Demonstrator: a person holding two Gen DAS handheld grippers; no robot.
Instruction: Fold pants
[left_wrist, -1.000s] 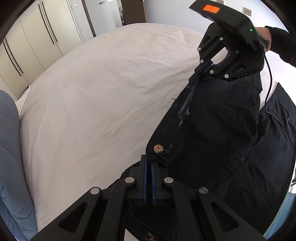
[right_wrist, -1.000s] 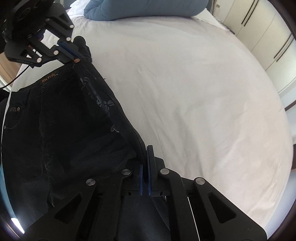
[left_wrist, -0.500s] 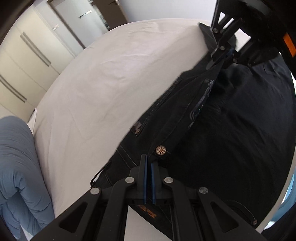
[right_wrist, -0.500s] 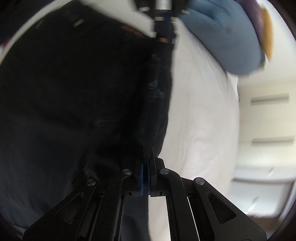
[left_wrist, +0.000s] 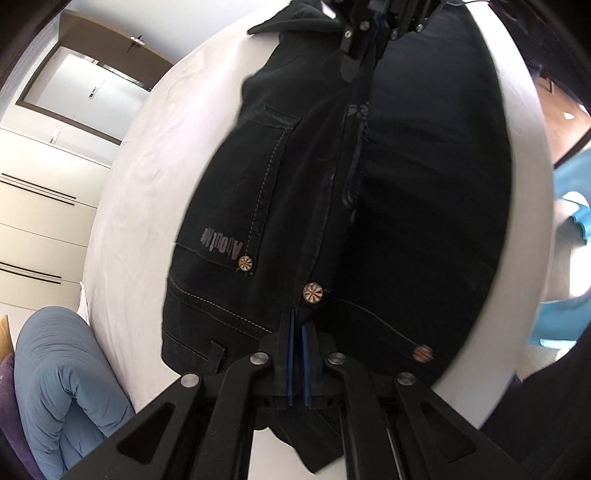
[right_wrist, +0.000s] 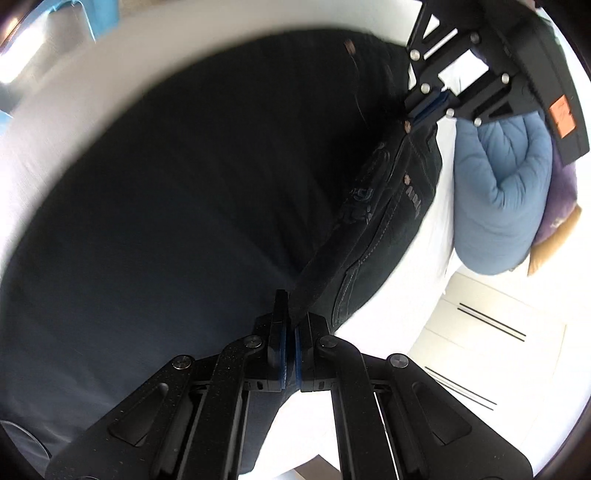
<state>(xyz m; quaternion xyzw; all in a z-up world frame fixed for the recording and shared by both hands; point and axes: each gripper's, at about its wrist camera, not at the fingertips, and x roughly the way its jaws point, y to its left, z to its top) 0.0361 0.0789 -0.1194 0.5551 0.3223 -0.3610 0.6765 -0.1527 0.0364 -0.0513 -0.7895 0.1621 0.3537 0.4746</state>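
The black jeans (left_wrist: 406, 192) hang stretched between my two grippers above the white bed (left_wrist: 147, 155). My left gripper (left_wrist: 297, 325) is shut on the waistband by a copper button (left_wrist: 313, 293); a back pocket (left_wrist: 255, 192) with grey lettering faces me. My right gripper (right_wrist: 290, 325) is shut on a fold of the jeans (right_wrist: 184, 203) at the other end. In the right wrist view the left gripper (right_wrist: 428, 105) shows at top right, clamped on the waistband. In the left wrist view the right gripper (left_wrist: 373, 26) shows at the top.
A blue pillow (left_wrist: 62, 376) lies at the head of the bed, also in the right wrist view (right_wrist: 495, 192) with a purple cushion (right_wrist: 561, 199) behind it. White wardrobes (left_wrist: 40, 206) and a door (left_wrist: 85, 85) stand beyond the bed. Something light blue (left_wrist: 569, 280) sits at the right edge.
Both grippers have swung the jeans over, so the back pocket now faces the left camera. The cloth now spreads wider and fills both views.
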